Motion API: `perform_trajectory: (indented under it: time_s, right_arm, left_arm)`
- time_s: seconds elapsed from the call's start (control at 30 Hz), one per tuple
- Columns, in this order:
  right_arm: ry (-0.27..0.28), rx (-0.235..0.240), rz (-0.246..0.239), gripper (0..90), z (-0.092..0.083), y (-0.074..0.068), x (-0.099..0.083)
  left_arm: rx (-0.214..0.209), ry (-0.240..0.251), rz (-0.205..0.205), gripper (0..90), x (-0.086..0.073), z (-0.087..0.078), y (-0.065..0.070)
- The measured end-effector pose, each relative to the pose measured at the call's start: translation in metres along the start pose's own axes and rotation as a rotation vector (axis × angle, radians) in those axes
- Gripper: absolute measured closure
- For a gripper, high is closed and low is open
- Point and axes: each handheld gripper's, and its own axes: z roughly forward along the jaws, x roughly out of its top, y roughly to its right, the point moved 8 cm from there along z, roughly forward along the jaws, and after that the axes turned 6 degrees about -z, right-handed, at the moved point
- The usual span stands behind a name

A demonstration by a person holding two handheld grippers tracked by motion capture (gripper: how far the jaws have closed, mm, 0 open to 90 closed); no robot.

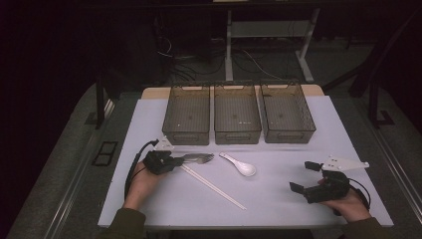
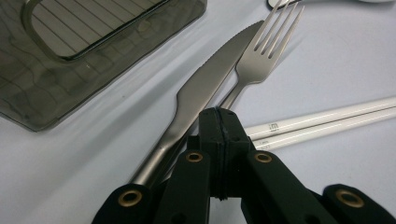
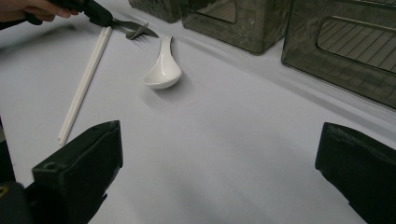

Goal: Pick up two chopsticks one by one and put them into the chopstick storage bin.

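My left gripper rests low at the table's left, and its jaws are shut together. Its tips lie over the handles of a steel fork and a serrated knife, which lie side by side. I cannot tell whether either handle is pinched. A pair of white chopsticks runs diagonally from the left gripper toward the front. A white ceramic spoon lies mid-table, bowl up. My right gripper rests at the front right, open, with bare table between its jaws.
Three dark see-through bins stand in a row at the back of the white table. The left bin's corner is close to the left gripper. Floor and cables lie beyond the table.
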Motion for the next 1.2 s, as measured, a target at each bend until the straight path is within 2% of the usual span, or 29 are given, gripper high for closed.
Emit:
perform_trajectory:
  time_s: [0.63, 0.7, 0.73, 0.9, 1.07, 1.1, 1.17, 1.2]
  right_arm:
    - [0.0, 0.0, -0.001, 0.7, 0.0, 0.0, 0.0]
    - [0.0, 0.0, 0.0, 0.8, 0.0, 0.0, 0.0]
    - [0.0, 0.0, 0.0, 0.8, 0.0, 0.0, 0.0]
    - [0.0, 0.0, 0.0, 0.8, -0.001, 0.0, 0.0]
    - [0.0, 0.0, 0.0, 0.8, -0.001, 0.0, 0.0]
    - [0.0, 0.0, 0.0, 0.8, -0.001, 0.0, 0.0]
    - [0.0, 0.0, 0.0, 0.8, -0.001, 0.0, 0.0]
    - [0.0, 0.0, 0.0, 0.8, -0.001, 0.0, 0.0]
  left_arm:
    - [-0.007, -0.036, 0.01, 88.7, -0.005, 0.0, 0.004]
    - [-0.011, -0.049, 0.03, 88.7, -0.007, 0.0, 0.004]
    - [-0.011, -0.047, 0.016, 88.7, -0.007, 0.0, 0.006]
    - [-0.012, -0.057, 0.023, 88.7, -0.01, -0.003, 0.008]
    - [-0.014, -0.04, 0.04, 88.6, -0.01, -0.008, 0.01]
    - [-0.027, -0.02, 0.044, 88.6, -0.008, -0.012, 0.014]
    - [-0.033, -0.014, 0.05, 88.3, -0.007, -0.014, 0.017]
    - [-0.051, -0.002, 0.069, 85.9, -0.006, -0.017, 0.022]
